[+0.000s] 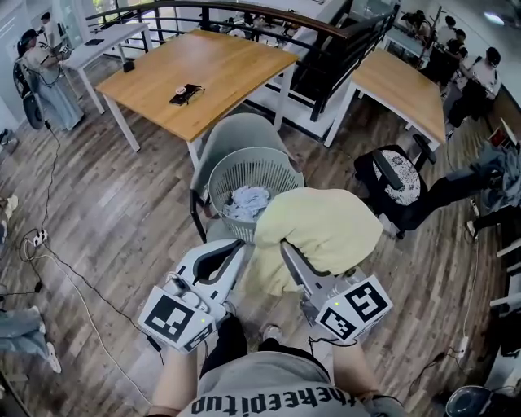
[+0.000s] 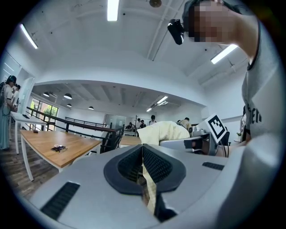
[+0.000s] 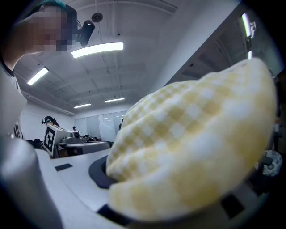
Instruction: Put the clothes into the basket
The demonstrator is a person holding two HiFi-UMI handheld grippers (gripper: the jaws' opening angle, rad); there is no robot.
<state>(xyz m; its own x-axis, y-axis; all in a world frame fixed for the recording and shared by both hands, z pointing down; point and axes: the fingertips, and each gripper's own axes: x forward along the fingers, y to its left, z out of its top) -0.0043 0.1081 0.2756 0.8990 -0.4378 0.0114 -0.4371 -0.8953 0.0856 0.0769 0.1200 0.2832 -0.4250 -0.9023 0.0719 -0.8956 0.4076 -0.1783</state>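
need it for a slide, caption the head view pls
Left gripper and right gripper hold a yellow garment by the grey basket of clothes.

The floor [image 1: 106,204] is grey-brown wood plank. A wooden table [image 1: 228,65] on white legs fills the upper centre, a second table [image 1: 403,81] stands at upper right, and a black railing [image 1: 244,10] runs behind both. A white desk [image 1: 110,41] sits at upper left. A grey chair [image 1: 236,130] stands below the first table, a black office chair [image 1: 395,179] at right. Strip lights [image 2: 112,9] line the white ceiling [image 2: 89,53], and windows [image 2: 42,109] glow at far left.
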